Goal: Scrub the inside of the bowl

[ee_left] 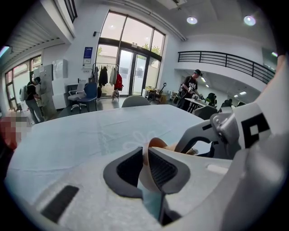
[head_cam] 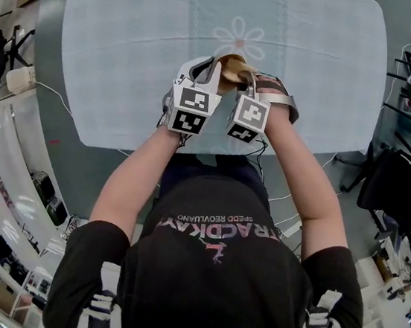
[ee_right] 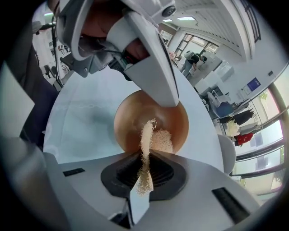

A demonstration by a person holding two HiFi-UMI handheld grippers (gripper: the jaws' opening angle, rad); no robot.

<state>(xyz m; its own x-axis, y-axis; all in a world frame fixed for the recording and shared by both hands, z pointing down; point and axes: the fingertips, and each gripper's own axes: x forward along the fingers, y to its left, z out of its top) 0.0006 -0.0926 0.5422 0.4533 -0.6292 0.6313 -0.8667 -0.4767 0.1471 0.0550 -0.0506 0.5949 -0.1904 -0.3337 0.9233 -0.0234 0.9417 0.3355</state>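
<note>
My right claw (ee_right: 146, 158) is clenched on a strip of pale, fibrous scrub pad (ee_right: 146, 135), pinched edge-on between the two pads. The strip's long axis runs straight out along the jaws, and its frayed free end reaches down into the bowl (ee_right: 128, 119), where a wider lobe of the same fibre lies against the inner wall nearest me. My left claw (ee_left: 146, 155) is clamped on the bowl's thin rim, with the wall standing between the pads, one pad inside and one outside. In the right gripper view that claw's white jaw comes over the far edge of the bowl from above. The bowl is a round tan one with no long axis of its own. It is tipped so that its open mouth faces up and towards my right claw instead of straight at the ceiling. It sits close in front of me, over the near half of the pale counter (head_cam: 130, 52), and a soft shadow beside it suggests I hold it slightly clear of the surface, though I cannot be sure. As for progress, I judge the scrubbing is only just under way. The pad is inside and touching the near wall, but I see no foam, no wet streaks and no dirt to show which parts are done. The floor of the bowl and the far wall look untouched.
</note>
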